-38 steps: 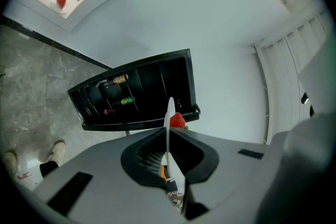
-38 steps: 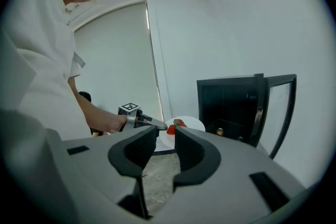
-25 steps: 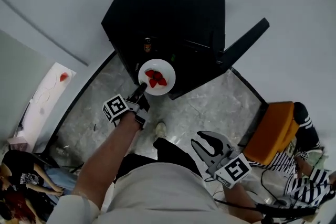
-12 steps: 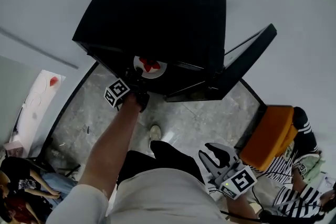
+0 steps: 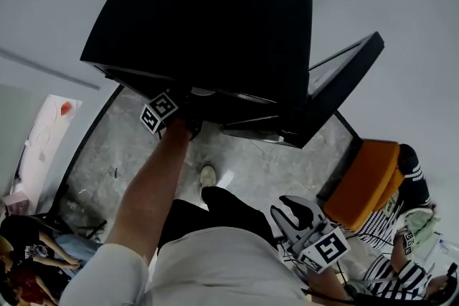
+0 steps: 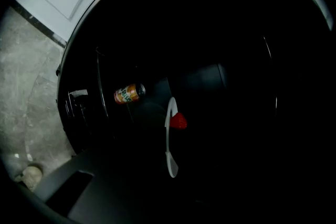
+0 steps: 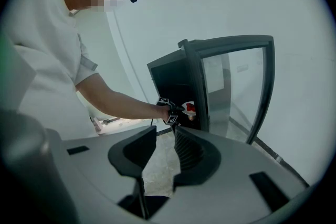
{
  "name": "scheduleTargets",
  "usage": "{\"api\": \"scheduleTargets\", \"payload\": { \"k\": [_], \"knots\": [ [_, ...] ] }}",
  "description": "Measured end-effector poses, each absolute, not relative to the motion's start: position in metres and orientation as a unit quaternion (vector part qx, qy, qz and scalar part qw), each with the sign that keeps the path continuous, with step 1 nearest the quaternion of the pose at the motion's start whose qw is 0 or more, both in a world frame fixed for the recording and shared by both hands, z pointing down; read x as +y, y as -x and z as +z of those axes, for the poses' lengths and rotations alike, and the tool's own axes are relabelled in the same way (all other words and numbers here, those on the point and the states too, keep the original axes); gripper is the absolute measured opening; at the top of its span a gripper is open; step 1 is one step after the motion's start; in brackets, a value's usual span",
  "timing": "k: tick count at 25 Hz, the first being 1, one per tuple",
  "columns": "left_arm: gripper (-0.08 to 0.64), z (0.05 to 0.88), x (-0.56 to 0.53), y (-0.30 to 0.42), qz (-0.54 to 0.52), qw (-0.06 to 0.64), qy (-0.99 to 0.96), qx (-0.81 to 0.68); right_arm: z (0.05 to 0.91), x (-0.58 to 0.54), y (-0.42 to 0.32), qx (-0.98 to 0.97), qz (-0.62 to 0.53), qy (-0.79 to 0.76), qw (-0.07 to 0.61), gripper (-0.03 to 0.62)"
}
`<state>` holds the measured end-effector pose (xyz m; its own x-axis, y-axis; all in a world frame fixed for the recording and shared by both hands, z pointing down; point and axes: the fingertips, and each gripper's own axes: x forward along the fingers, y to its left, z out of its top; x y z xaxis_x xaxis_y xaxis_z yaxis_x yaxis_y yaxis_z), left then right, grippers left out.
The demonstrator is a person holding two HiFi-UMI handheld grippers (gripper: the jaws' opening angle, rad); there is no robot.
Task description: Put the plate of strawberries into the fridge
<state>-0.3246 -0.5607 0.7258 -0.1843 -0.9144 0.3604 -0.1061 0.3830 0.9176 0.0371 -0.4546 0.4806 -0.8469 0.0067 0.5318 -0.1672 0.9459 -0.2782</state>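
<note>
The black fridge [image 5: 208, 18] stands with its glass door [image 5: 337, 82] swung open to the right. My left gripper [image 5: 179, 115] reaches into the fridge, its fingertips hidden under the fridge's top. It is shut on the near rim of the white plate [image 6: 169, 139], seen edge-on in the dark interior with a red strawberry [image 6: 178, 121] on it. From the right gripper view the plate [image 7: 189, 108] sits just inside the fridge opening [image 7: 176, 86]. My right gripper [image 5: 295, 210] hangs low by my hip, open and holding nothing.
An orange drink can [image 6: 129, 94] lies on a shelf inside the fridge, left of the plate. An orange chair [image 5: 366, 179] and a seated person in striped sleeves [image 5: 412, 172] are at the right. A white counter [image 5: 46, 129] stands left; another person [image 5: 25, 240] sits at lower left.
My left gripper has carried the plate forward from in front of the fridge into it; the plate is now hidden under the fridge's top in the head view. The right gripper stayed low.
</note>
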Motion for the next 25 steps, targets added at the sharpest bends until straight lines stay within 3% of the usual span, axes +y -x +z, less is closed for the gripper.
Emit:
{"api": "scheduleTargets", "payload": {
  "k": [7,12,25],
  "knots": [
    [0.059,0.730,-0.565,0.324,-0.236,0.505,-0.401,-0.727,0.480,-0.455,-0.029,-0.947,0.161,-0.035,0.275,0.120],
    [0.163,0.727,-0.566,0.328,-0.132,0.477,-0.423,-0.759,0.483,-0.450,-0.024,-0.945,0.164,-0.029,0.281,0.120],
    [0.192,0.669,-0.501,0.304,-0.156,0.454,-0.501,-0.720,0.477,-0.421,0.005,-0.952,0.151,0.000,0.265,0.120]
  ]
}}
